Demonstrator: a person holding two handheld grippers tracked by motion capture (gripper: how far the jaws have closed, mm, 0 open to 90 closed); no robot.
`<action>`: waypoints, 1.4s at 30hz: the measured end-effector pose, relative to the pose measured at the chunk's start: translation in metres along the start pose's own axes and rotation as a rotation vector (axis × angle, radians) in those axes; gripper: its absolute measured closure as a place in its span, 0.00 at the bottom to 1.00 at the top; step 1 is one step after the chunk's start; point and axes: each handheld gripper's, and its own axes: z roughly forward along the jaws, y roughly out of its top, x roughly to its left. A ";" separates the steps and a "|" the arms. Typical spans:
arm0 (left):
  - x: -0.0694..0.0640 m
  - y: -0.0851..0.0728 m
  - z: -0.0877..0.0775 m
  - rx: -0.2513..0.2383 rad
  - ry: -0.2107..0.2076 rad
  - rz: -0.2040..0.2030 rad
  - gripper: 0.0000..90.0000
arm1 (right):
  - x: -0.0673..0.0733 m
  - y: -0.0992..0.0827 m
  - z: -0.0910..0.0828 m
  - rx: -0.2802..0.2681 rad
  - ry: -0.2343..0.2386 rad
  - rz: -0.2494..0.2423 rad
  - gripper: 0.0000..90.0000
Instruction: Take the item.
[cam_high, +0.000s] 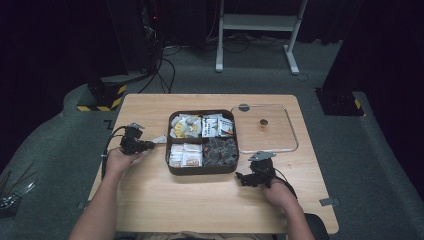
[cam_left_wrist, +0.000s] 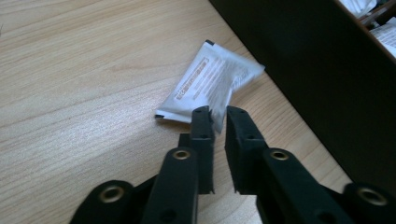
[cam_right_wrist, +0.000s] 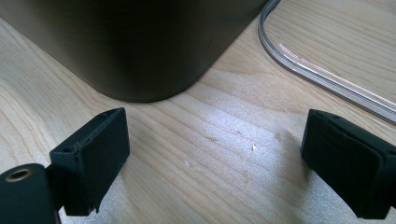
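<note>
The left gripper (cam_left_wrist: 218, 116) pinches the near corner of a white sachet (cam_left_wrist: 210, 79) lying on the table (cam_high: 150, 200) beside the dark 4-compartment box (cam_high: 202, 170), its print too blurred to read. The right gripper (cam_right_wrist: 215, 163) rests released, jaws wide apart, off the box's near right corner, where the clear lid (cam_right_wrist: 322, 74) is cut off.

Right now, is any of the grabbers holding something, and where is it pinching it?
The left gripper pinches the white sachet by its near edge, beside the dark tray. The right gripper holds nothing; its fingers are spread over bare table.
</note>
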 end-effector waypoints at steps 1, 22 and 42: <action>-0.001 0.000 0.000 0.001 -0.012 -0.002 0.78 | 0.000 0.000 0.000 0.000 0.000 0.001 0.09; 0.004 -0.012 -0.028 -0.131 0.085 -0.067 0.41 | 0.000 0.000 0.000 0.001 -0.002 0.001 0.09; 0.029 -0.046 -0.036 -0.136 0.172 -0.086 0.31 | -0.001 0.002 0.002 0.002 0.003 0.002 0.09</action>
